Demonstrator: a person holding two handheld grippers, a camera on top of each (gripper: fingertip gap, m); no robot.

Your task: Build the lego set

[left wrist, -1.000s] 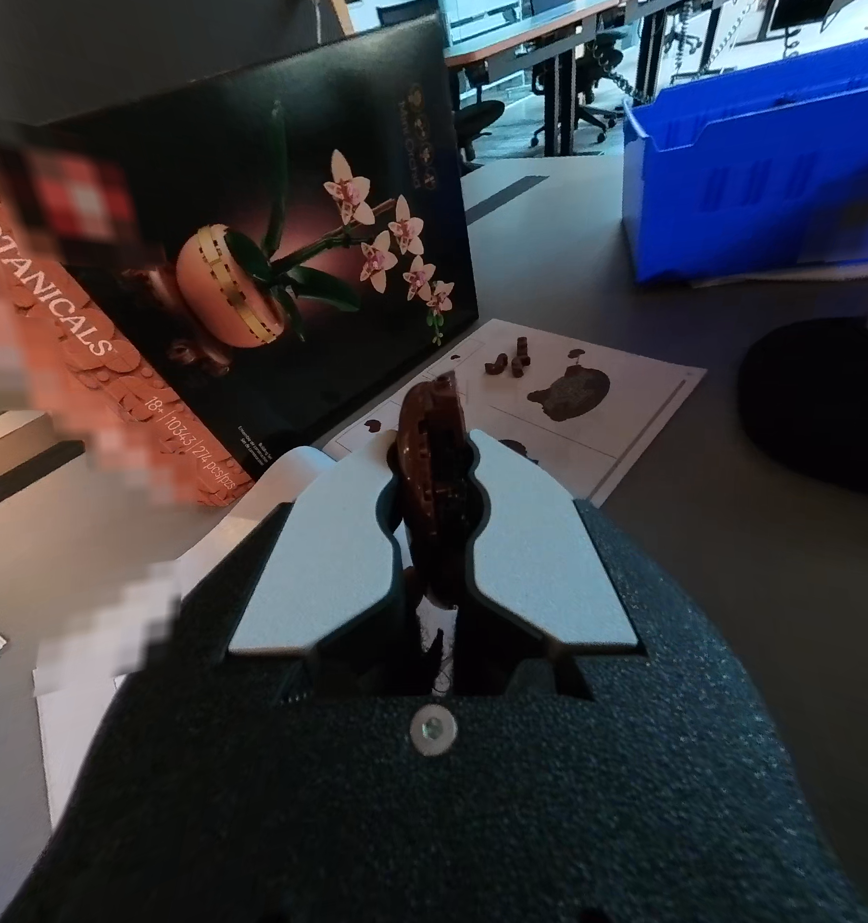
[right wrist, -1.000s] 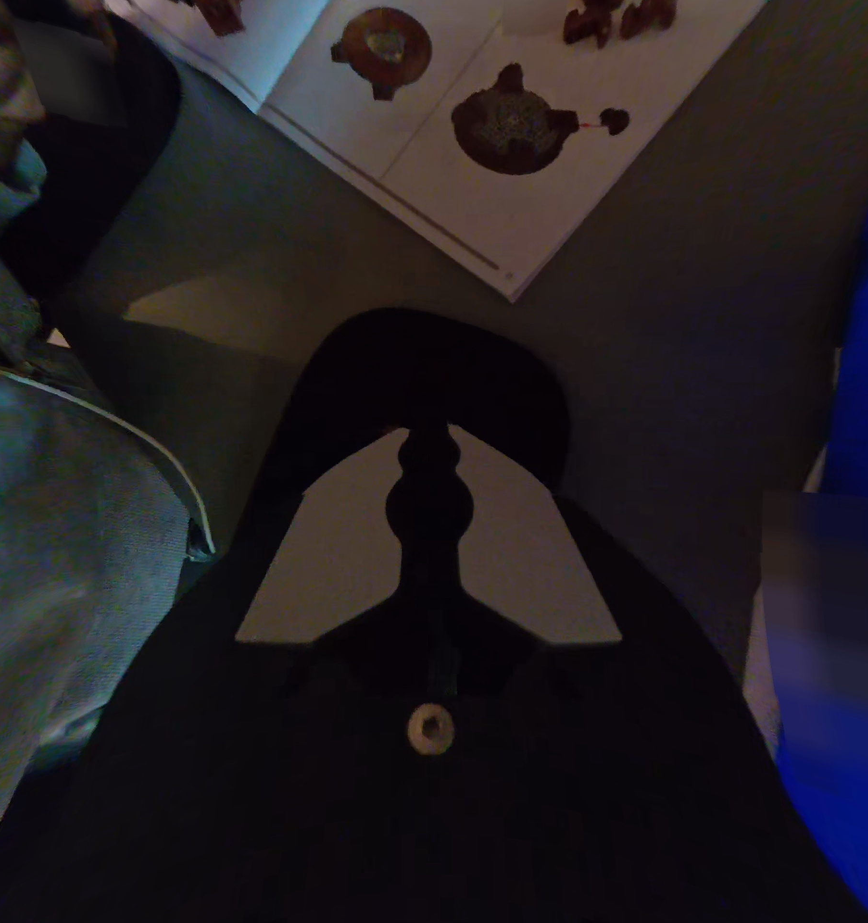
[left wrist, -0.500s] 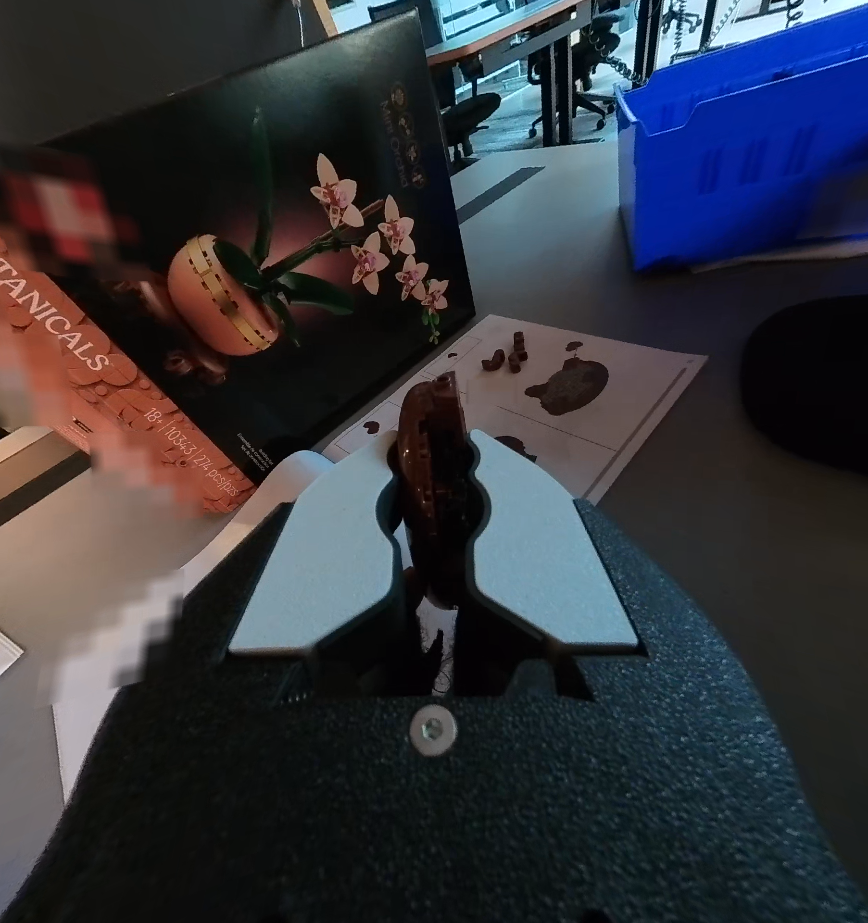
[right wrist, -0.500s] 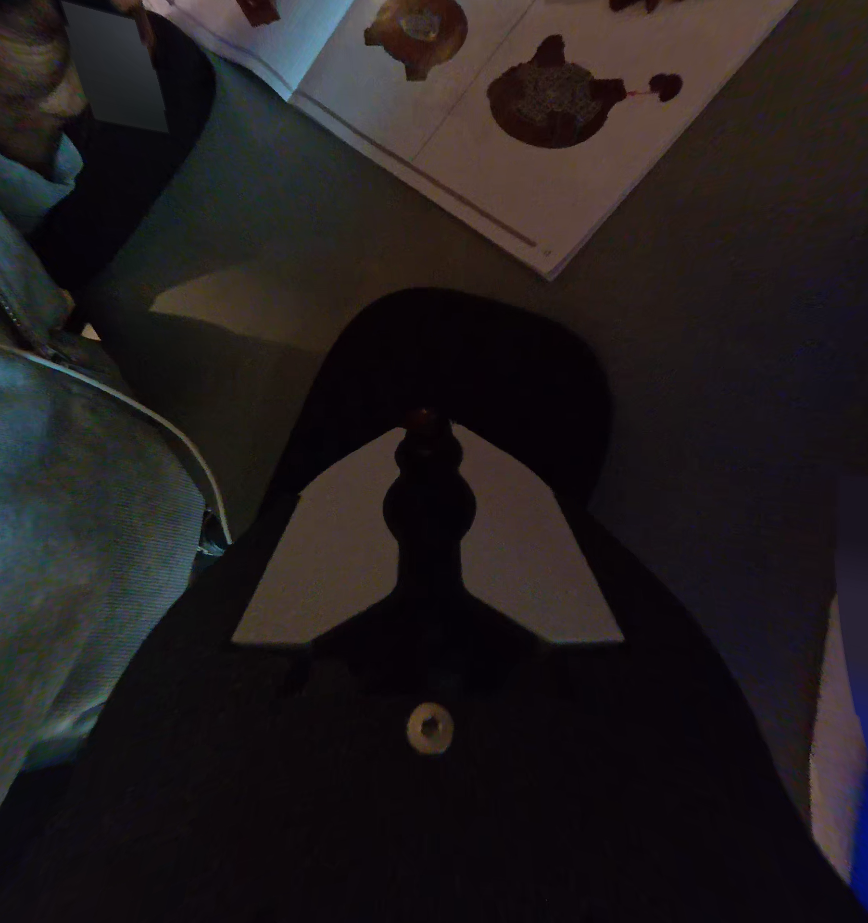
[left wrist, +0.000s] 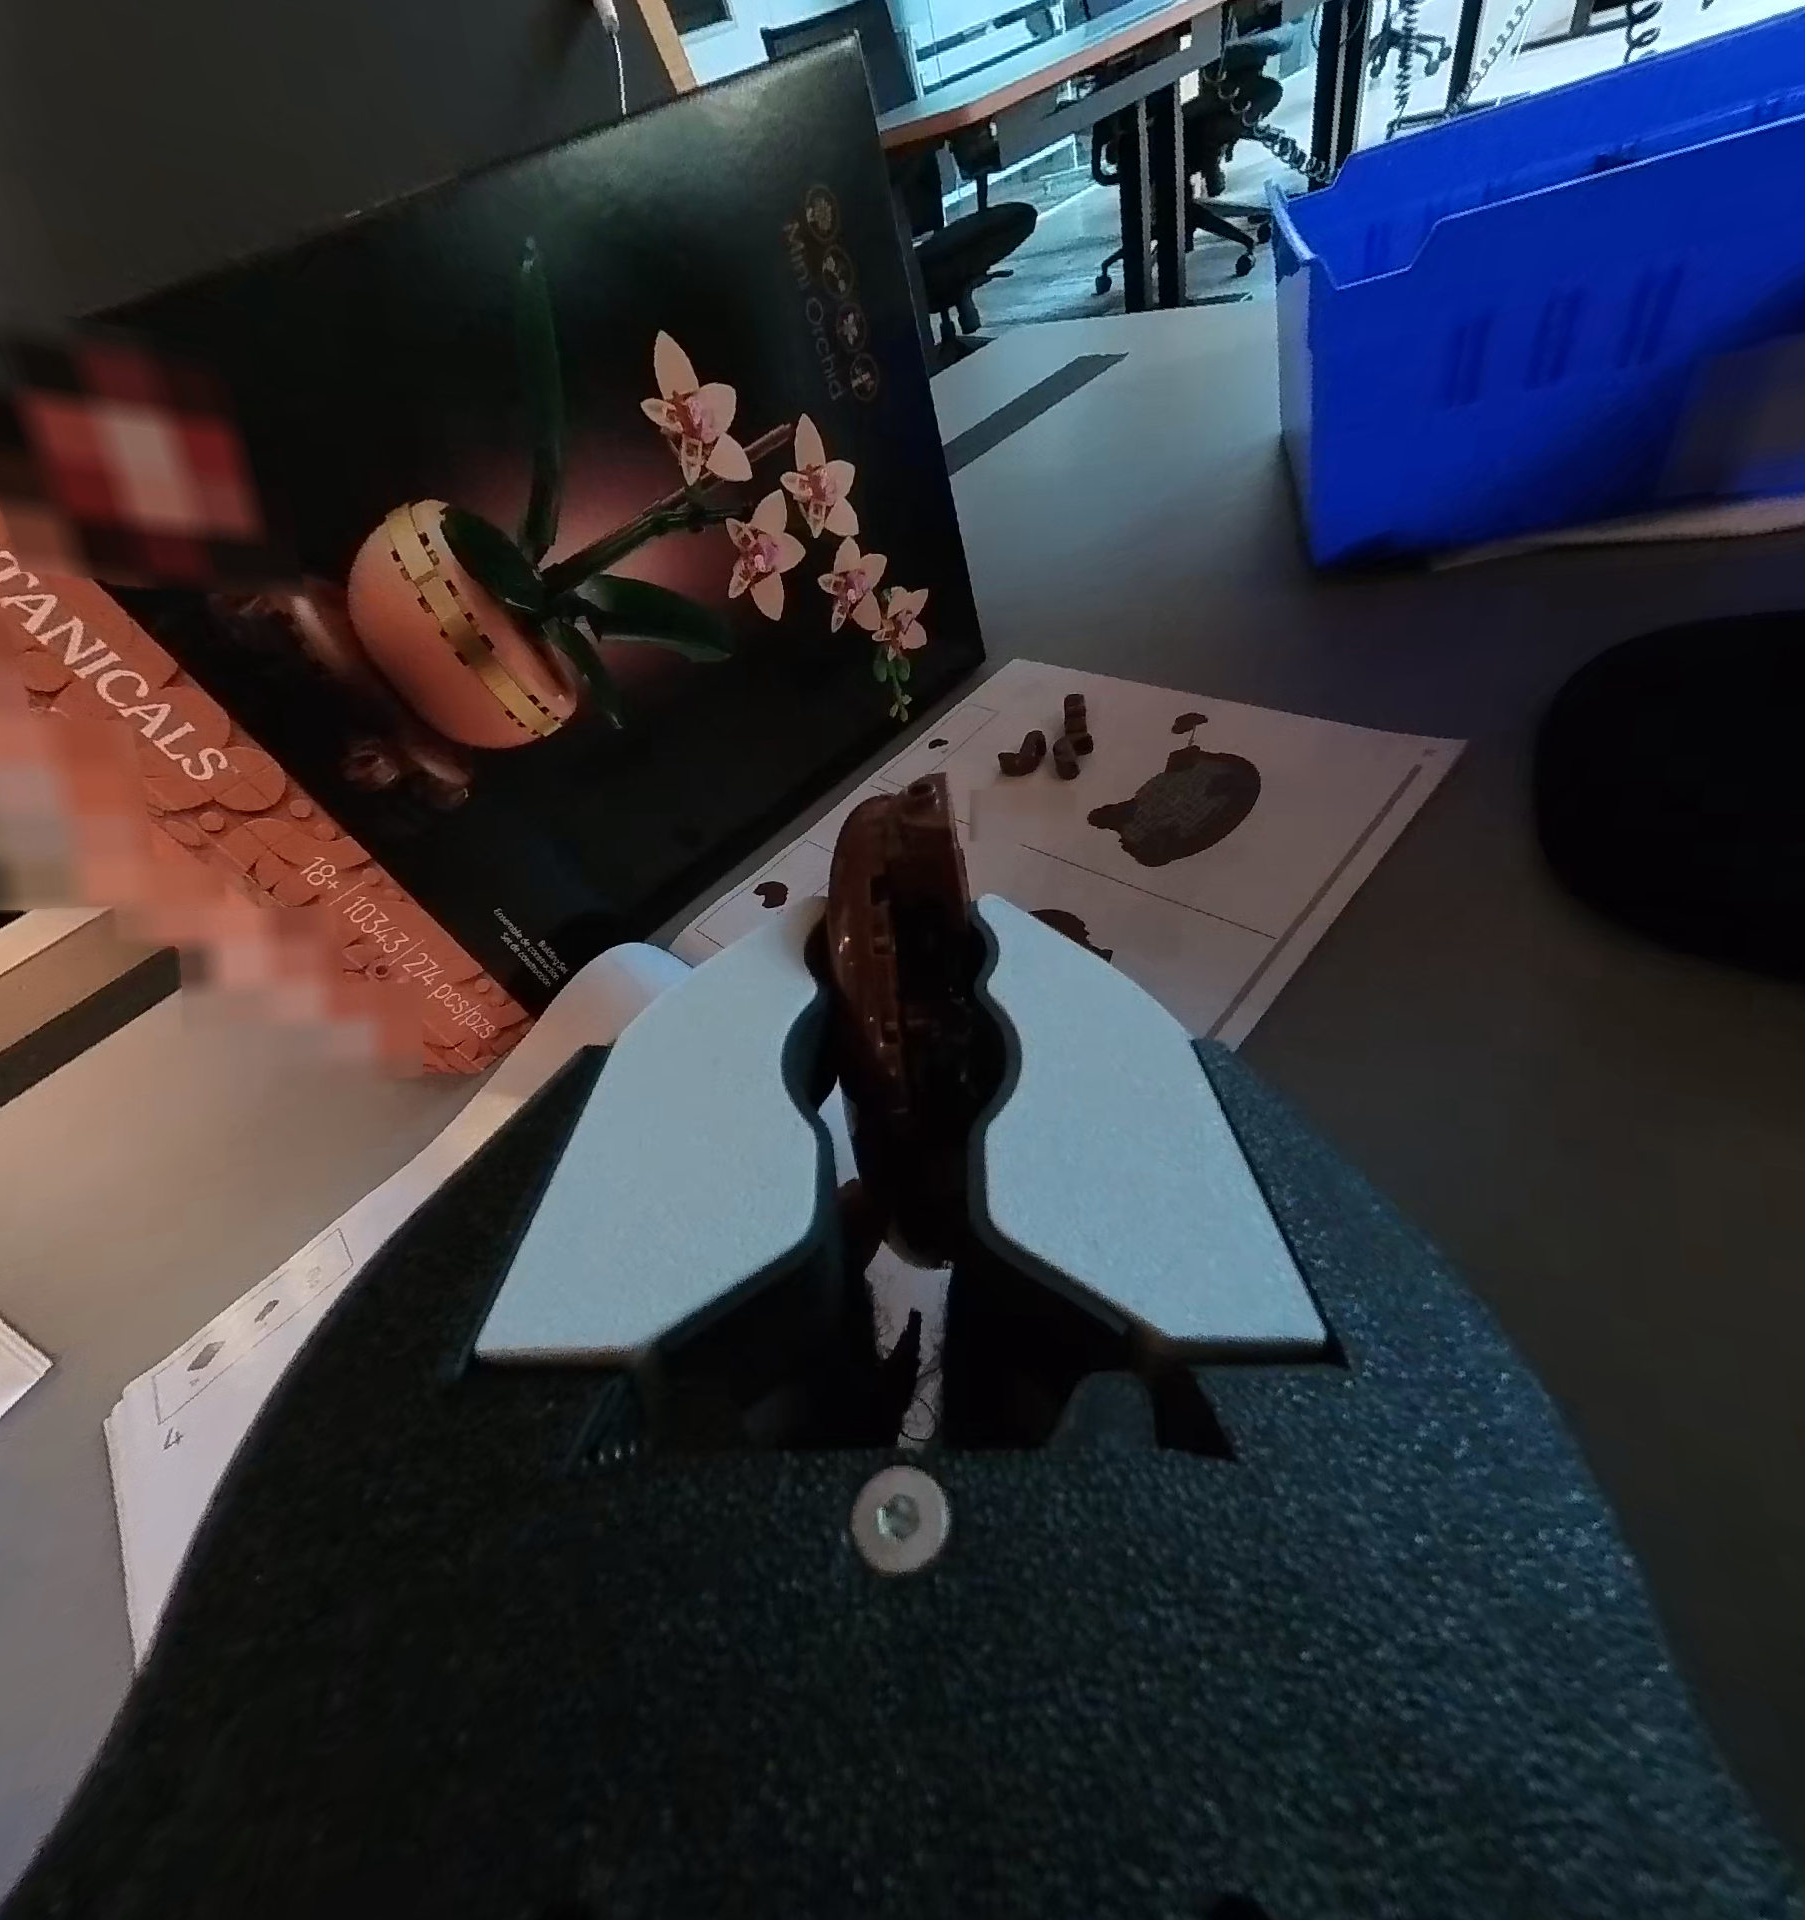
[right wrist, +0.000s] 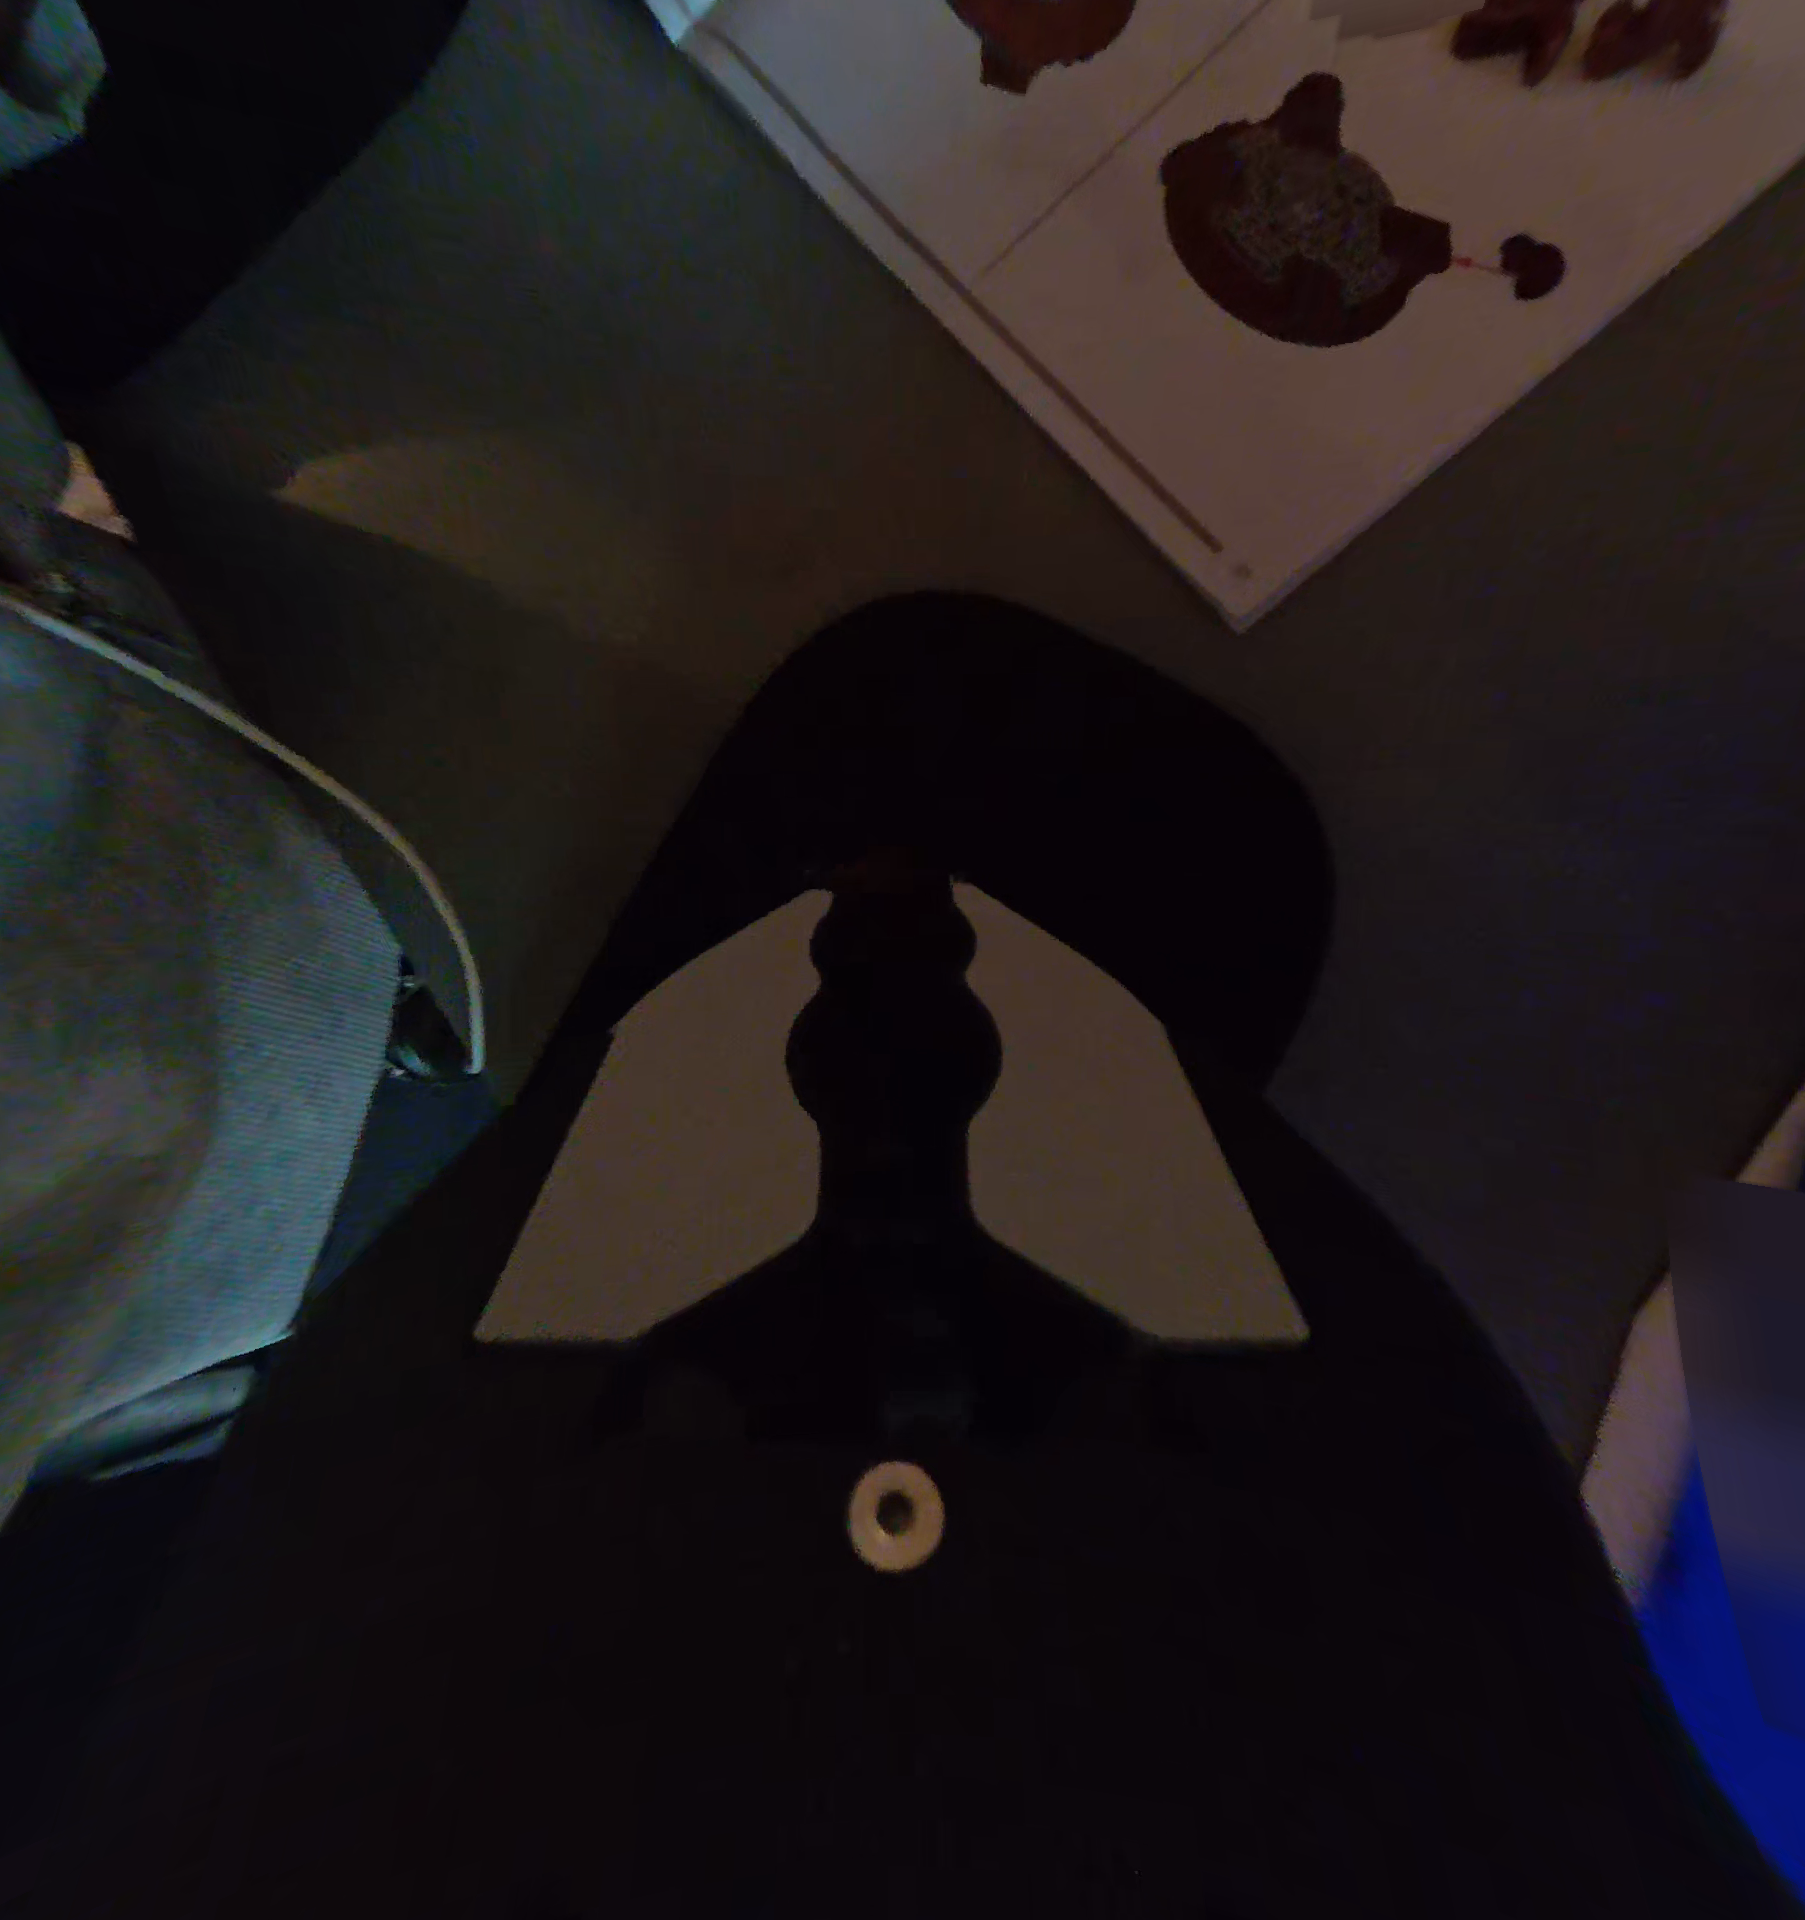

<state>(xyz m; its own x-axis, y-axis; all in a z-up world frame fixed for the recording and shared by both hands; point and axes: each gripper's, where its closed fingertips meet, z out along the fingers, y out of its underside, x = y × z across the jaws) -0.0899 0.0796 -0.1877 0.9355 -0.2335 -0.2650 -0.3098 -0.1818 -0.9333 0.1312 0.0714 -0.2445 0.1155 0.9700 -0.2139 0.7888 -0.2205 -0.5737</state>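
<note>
My left gripper is shut on a dark brown brick assembly that stands on edge between the pads, held above an open instruction booklet. Several small brown pieces lie on the booklet. My right gripper points down over a round black pad in a very dark view. Its fingers stand apart. A small reddish-brown piece shows dimly at their tips; no pad visibly presses on it. The booklet lies beyond the pad.
A dark box picturing an orchid stands behind the booklet on the grey table. A blue bin is at the back right, with the black pad in front of it. A person's grey sleeve fills the left of the right wrist view. The tips of one gripper are about 25 centimeters away from the tips of the other.
The right gripper's fingers have spread apart step by step, and it has drifted left, away from the booklet. The left gripper keeps its hold on the brown assembly and has shifted only slightly.
</note>
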